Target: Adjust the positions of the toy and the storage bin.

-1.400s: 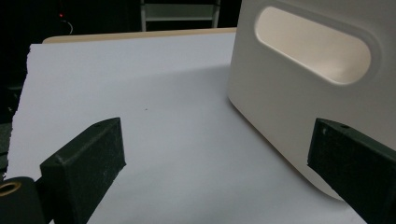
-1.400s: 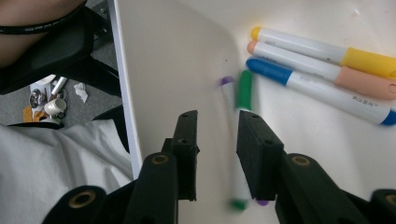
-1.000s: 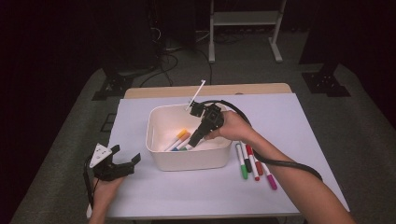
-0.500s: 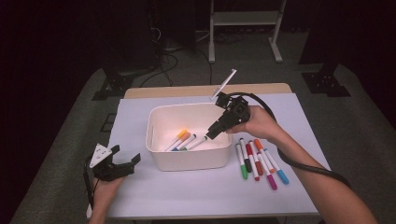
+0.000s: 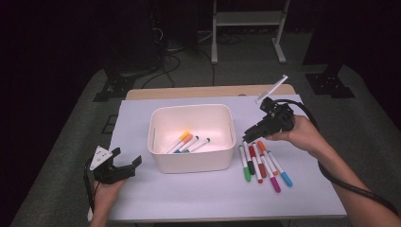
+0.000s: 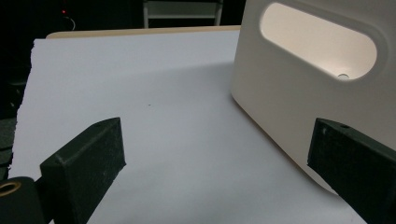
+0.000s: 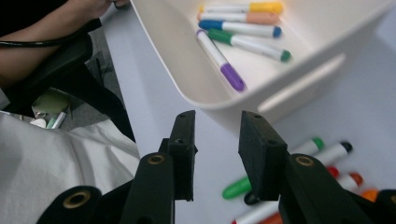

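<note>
1. The right claw (image 5: pixel 249 134) hangs over the row of markers (image 5: pixel 261 162) on the counter (image 5: pixel 198 198), just right of the white bin (image 5: pixel 191 135).
2. Its jaws have just been opening, with nothing between them.
3. More markers (image 5: pixel 188 143) lie inside the bin.
4. The left claw (image 5: pixel 126 163) rests wide open and empty, left of the bin.

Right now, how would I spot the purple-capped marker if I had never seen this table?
Find the white bin on the table. Five markers lie on its floor; four sit side by side, capped yellow, orange, blue and green. The purple-capped marker lies slanted across the near end of that group, apart from the loose markers on the table outside.
</note>
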`<control>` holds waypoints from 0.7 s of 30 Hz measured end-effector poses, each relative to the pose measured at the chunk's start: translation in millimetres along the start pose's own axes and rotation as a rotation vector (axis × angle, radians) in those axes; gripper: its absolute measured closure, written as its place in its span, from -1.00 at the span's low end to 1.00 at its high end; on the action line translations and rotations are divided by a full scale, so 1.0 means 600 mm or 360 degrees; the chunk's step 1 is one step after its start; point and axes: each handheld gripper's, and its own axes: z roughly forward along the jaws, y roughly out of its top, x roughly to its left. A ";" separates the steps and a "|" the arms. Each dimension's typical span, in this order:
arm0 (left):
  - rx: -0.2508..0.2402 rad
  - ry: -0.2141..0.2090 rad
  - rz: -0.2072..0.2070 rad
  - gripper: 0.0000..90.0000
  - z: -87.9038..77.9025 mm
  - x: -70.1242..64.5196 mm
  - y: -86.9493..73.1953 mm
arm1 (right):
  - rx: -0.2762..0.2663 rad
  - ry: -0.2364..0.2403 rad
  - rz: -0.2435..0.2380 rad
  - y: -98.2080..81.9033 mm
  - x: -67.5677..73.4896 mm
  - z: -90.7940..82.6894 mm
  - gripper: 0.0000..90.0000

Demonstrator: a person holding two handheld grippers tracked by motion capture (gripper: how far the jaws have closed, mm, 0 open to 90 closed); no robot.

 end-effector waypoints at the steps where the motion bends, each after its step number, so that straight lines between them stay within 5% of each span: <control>1: -0.0003 0.0000 0.0001 -0.94 0.001 -0.001 0.000 | -0.0016 -0.0006 0.0031 -0.021 -0.009 -0.006 0.45; 10: -0.0001 0.0006 -0.0010 -0.94 -0.001 0.000 -0.001 | -0.0101 -0.0023 0.0135 -0.093 -0.042 -0.009 0.43; 21: 0.0000 0.0002 -0.0006 -0.94 -0.001 0.000 -0.001 | -0.0042 -0.0070 0.0260 -0.159 -0.075 0.032 0.36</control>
